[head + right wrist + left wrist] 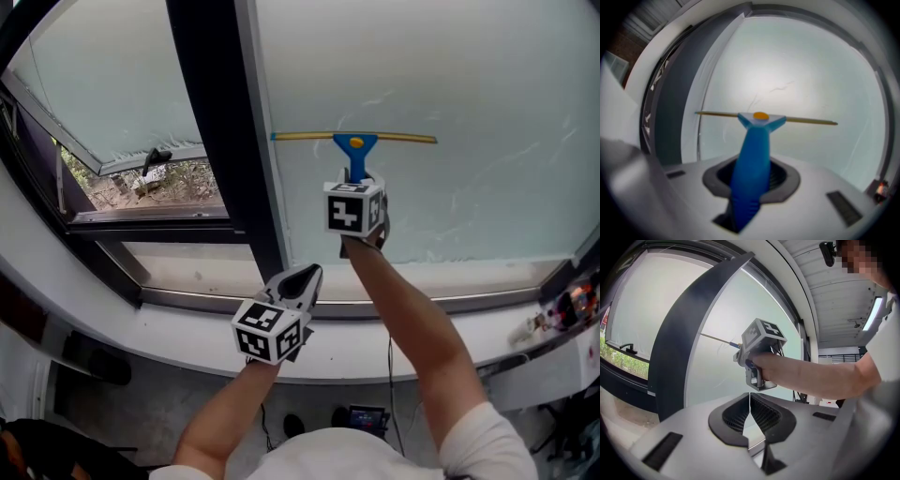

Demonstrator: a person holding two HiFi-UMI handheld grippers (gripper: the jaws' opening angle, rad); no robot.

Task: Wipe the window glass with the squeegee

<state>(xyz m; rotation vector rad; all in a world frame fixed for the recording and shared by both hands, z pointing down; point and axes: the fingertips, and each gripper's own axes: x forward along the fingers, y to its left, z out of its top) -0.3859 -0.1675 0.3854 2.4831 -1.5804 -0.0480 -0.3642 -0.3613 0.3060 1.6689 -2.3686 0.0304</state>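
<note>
The squeegee (354, 148) has a blue handle and a long yellow blade, which lies level against the frosted window glass (469, 84). My right gripper (357, 180) is shut on the handle from below. In the right gripper view the blue handle (752, 168) runs out between the jaws to the blade (806, 121) on the pane. My left gripper (302, 279) hangs lower and to the left, over the sill, shut and empty. In the left gripper view its jaws (750, 404) meet, and the right gripper (757, 350) shows beyond them.
A dark upright frame post (220, 122) divides the pane from an opened window (112, 84) at the left, with greenery outside. A pale sill (422, 305) runs below the glass. Small items and cables (562, 309) lie at the sill's right end.
</note>
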